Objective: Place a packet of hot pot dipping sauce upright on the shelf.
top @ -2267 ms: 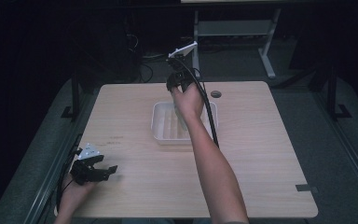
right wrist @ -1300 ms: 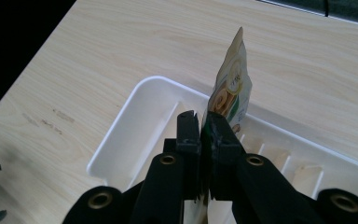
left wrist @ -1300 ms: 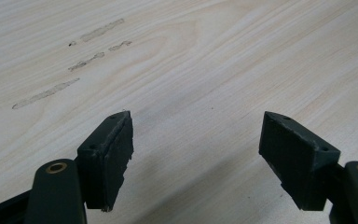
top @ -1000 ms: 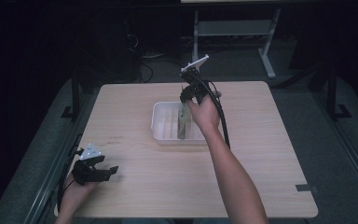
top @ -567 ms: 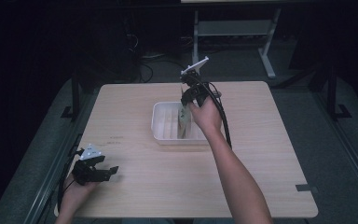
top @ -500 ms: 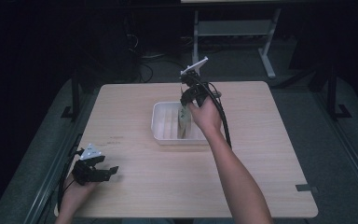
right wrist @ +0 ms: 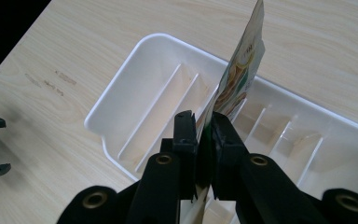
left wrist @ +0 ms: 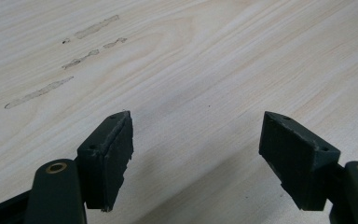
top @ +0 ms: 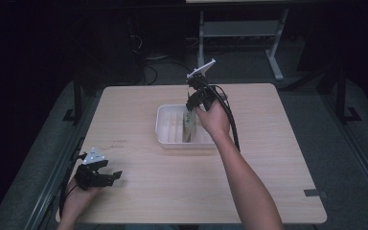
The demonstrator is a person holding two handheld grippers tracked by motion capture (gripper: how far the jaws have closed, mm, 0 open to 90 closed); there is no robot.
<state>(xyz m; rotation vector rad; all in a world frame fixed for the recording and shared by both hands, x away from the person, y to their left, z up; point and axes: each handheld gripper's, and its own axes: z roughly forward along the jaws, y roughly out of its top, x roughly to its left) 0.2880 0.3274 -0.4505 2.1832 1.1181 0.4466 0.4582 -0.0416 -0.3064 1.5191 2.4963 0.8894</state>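
Resting at lower left of the high view, your left gripper (top: 106, 176) sits low over the bare table (top: 139, 115), jaws spread wide, nothing between them; unchanged over the last seconds. At frame centre, the white slotted tray (top: 166, 125) is where it was. Just right of it, your right gripper (top: 190, 101) pinches a flat printed packet (right wrist: 237, 70) edge-on. Two seconds back that hand reached past the tray's far rim; now the packet hangs upright over the dividers (right wrist: 161, 105). Likely you're about to slot it; which gap, can't tell.
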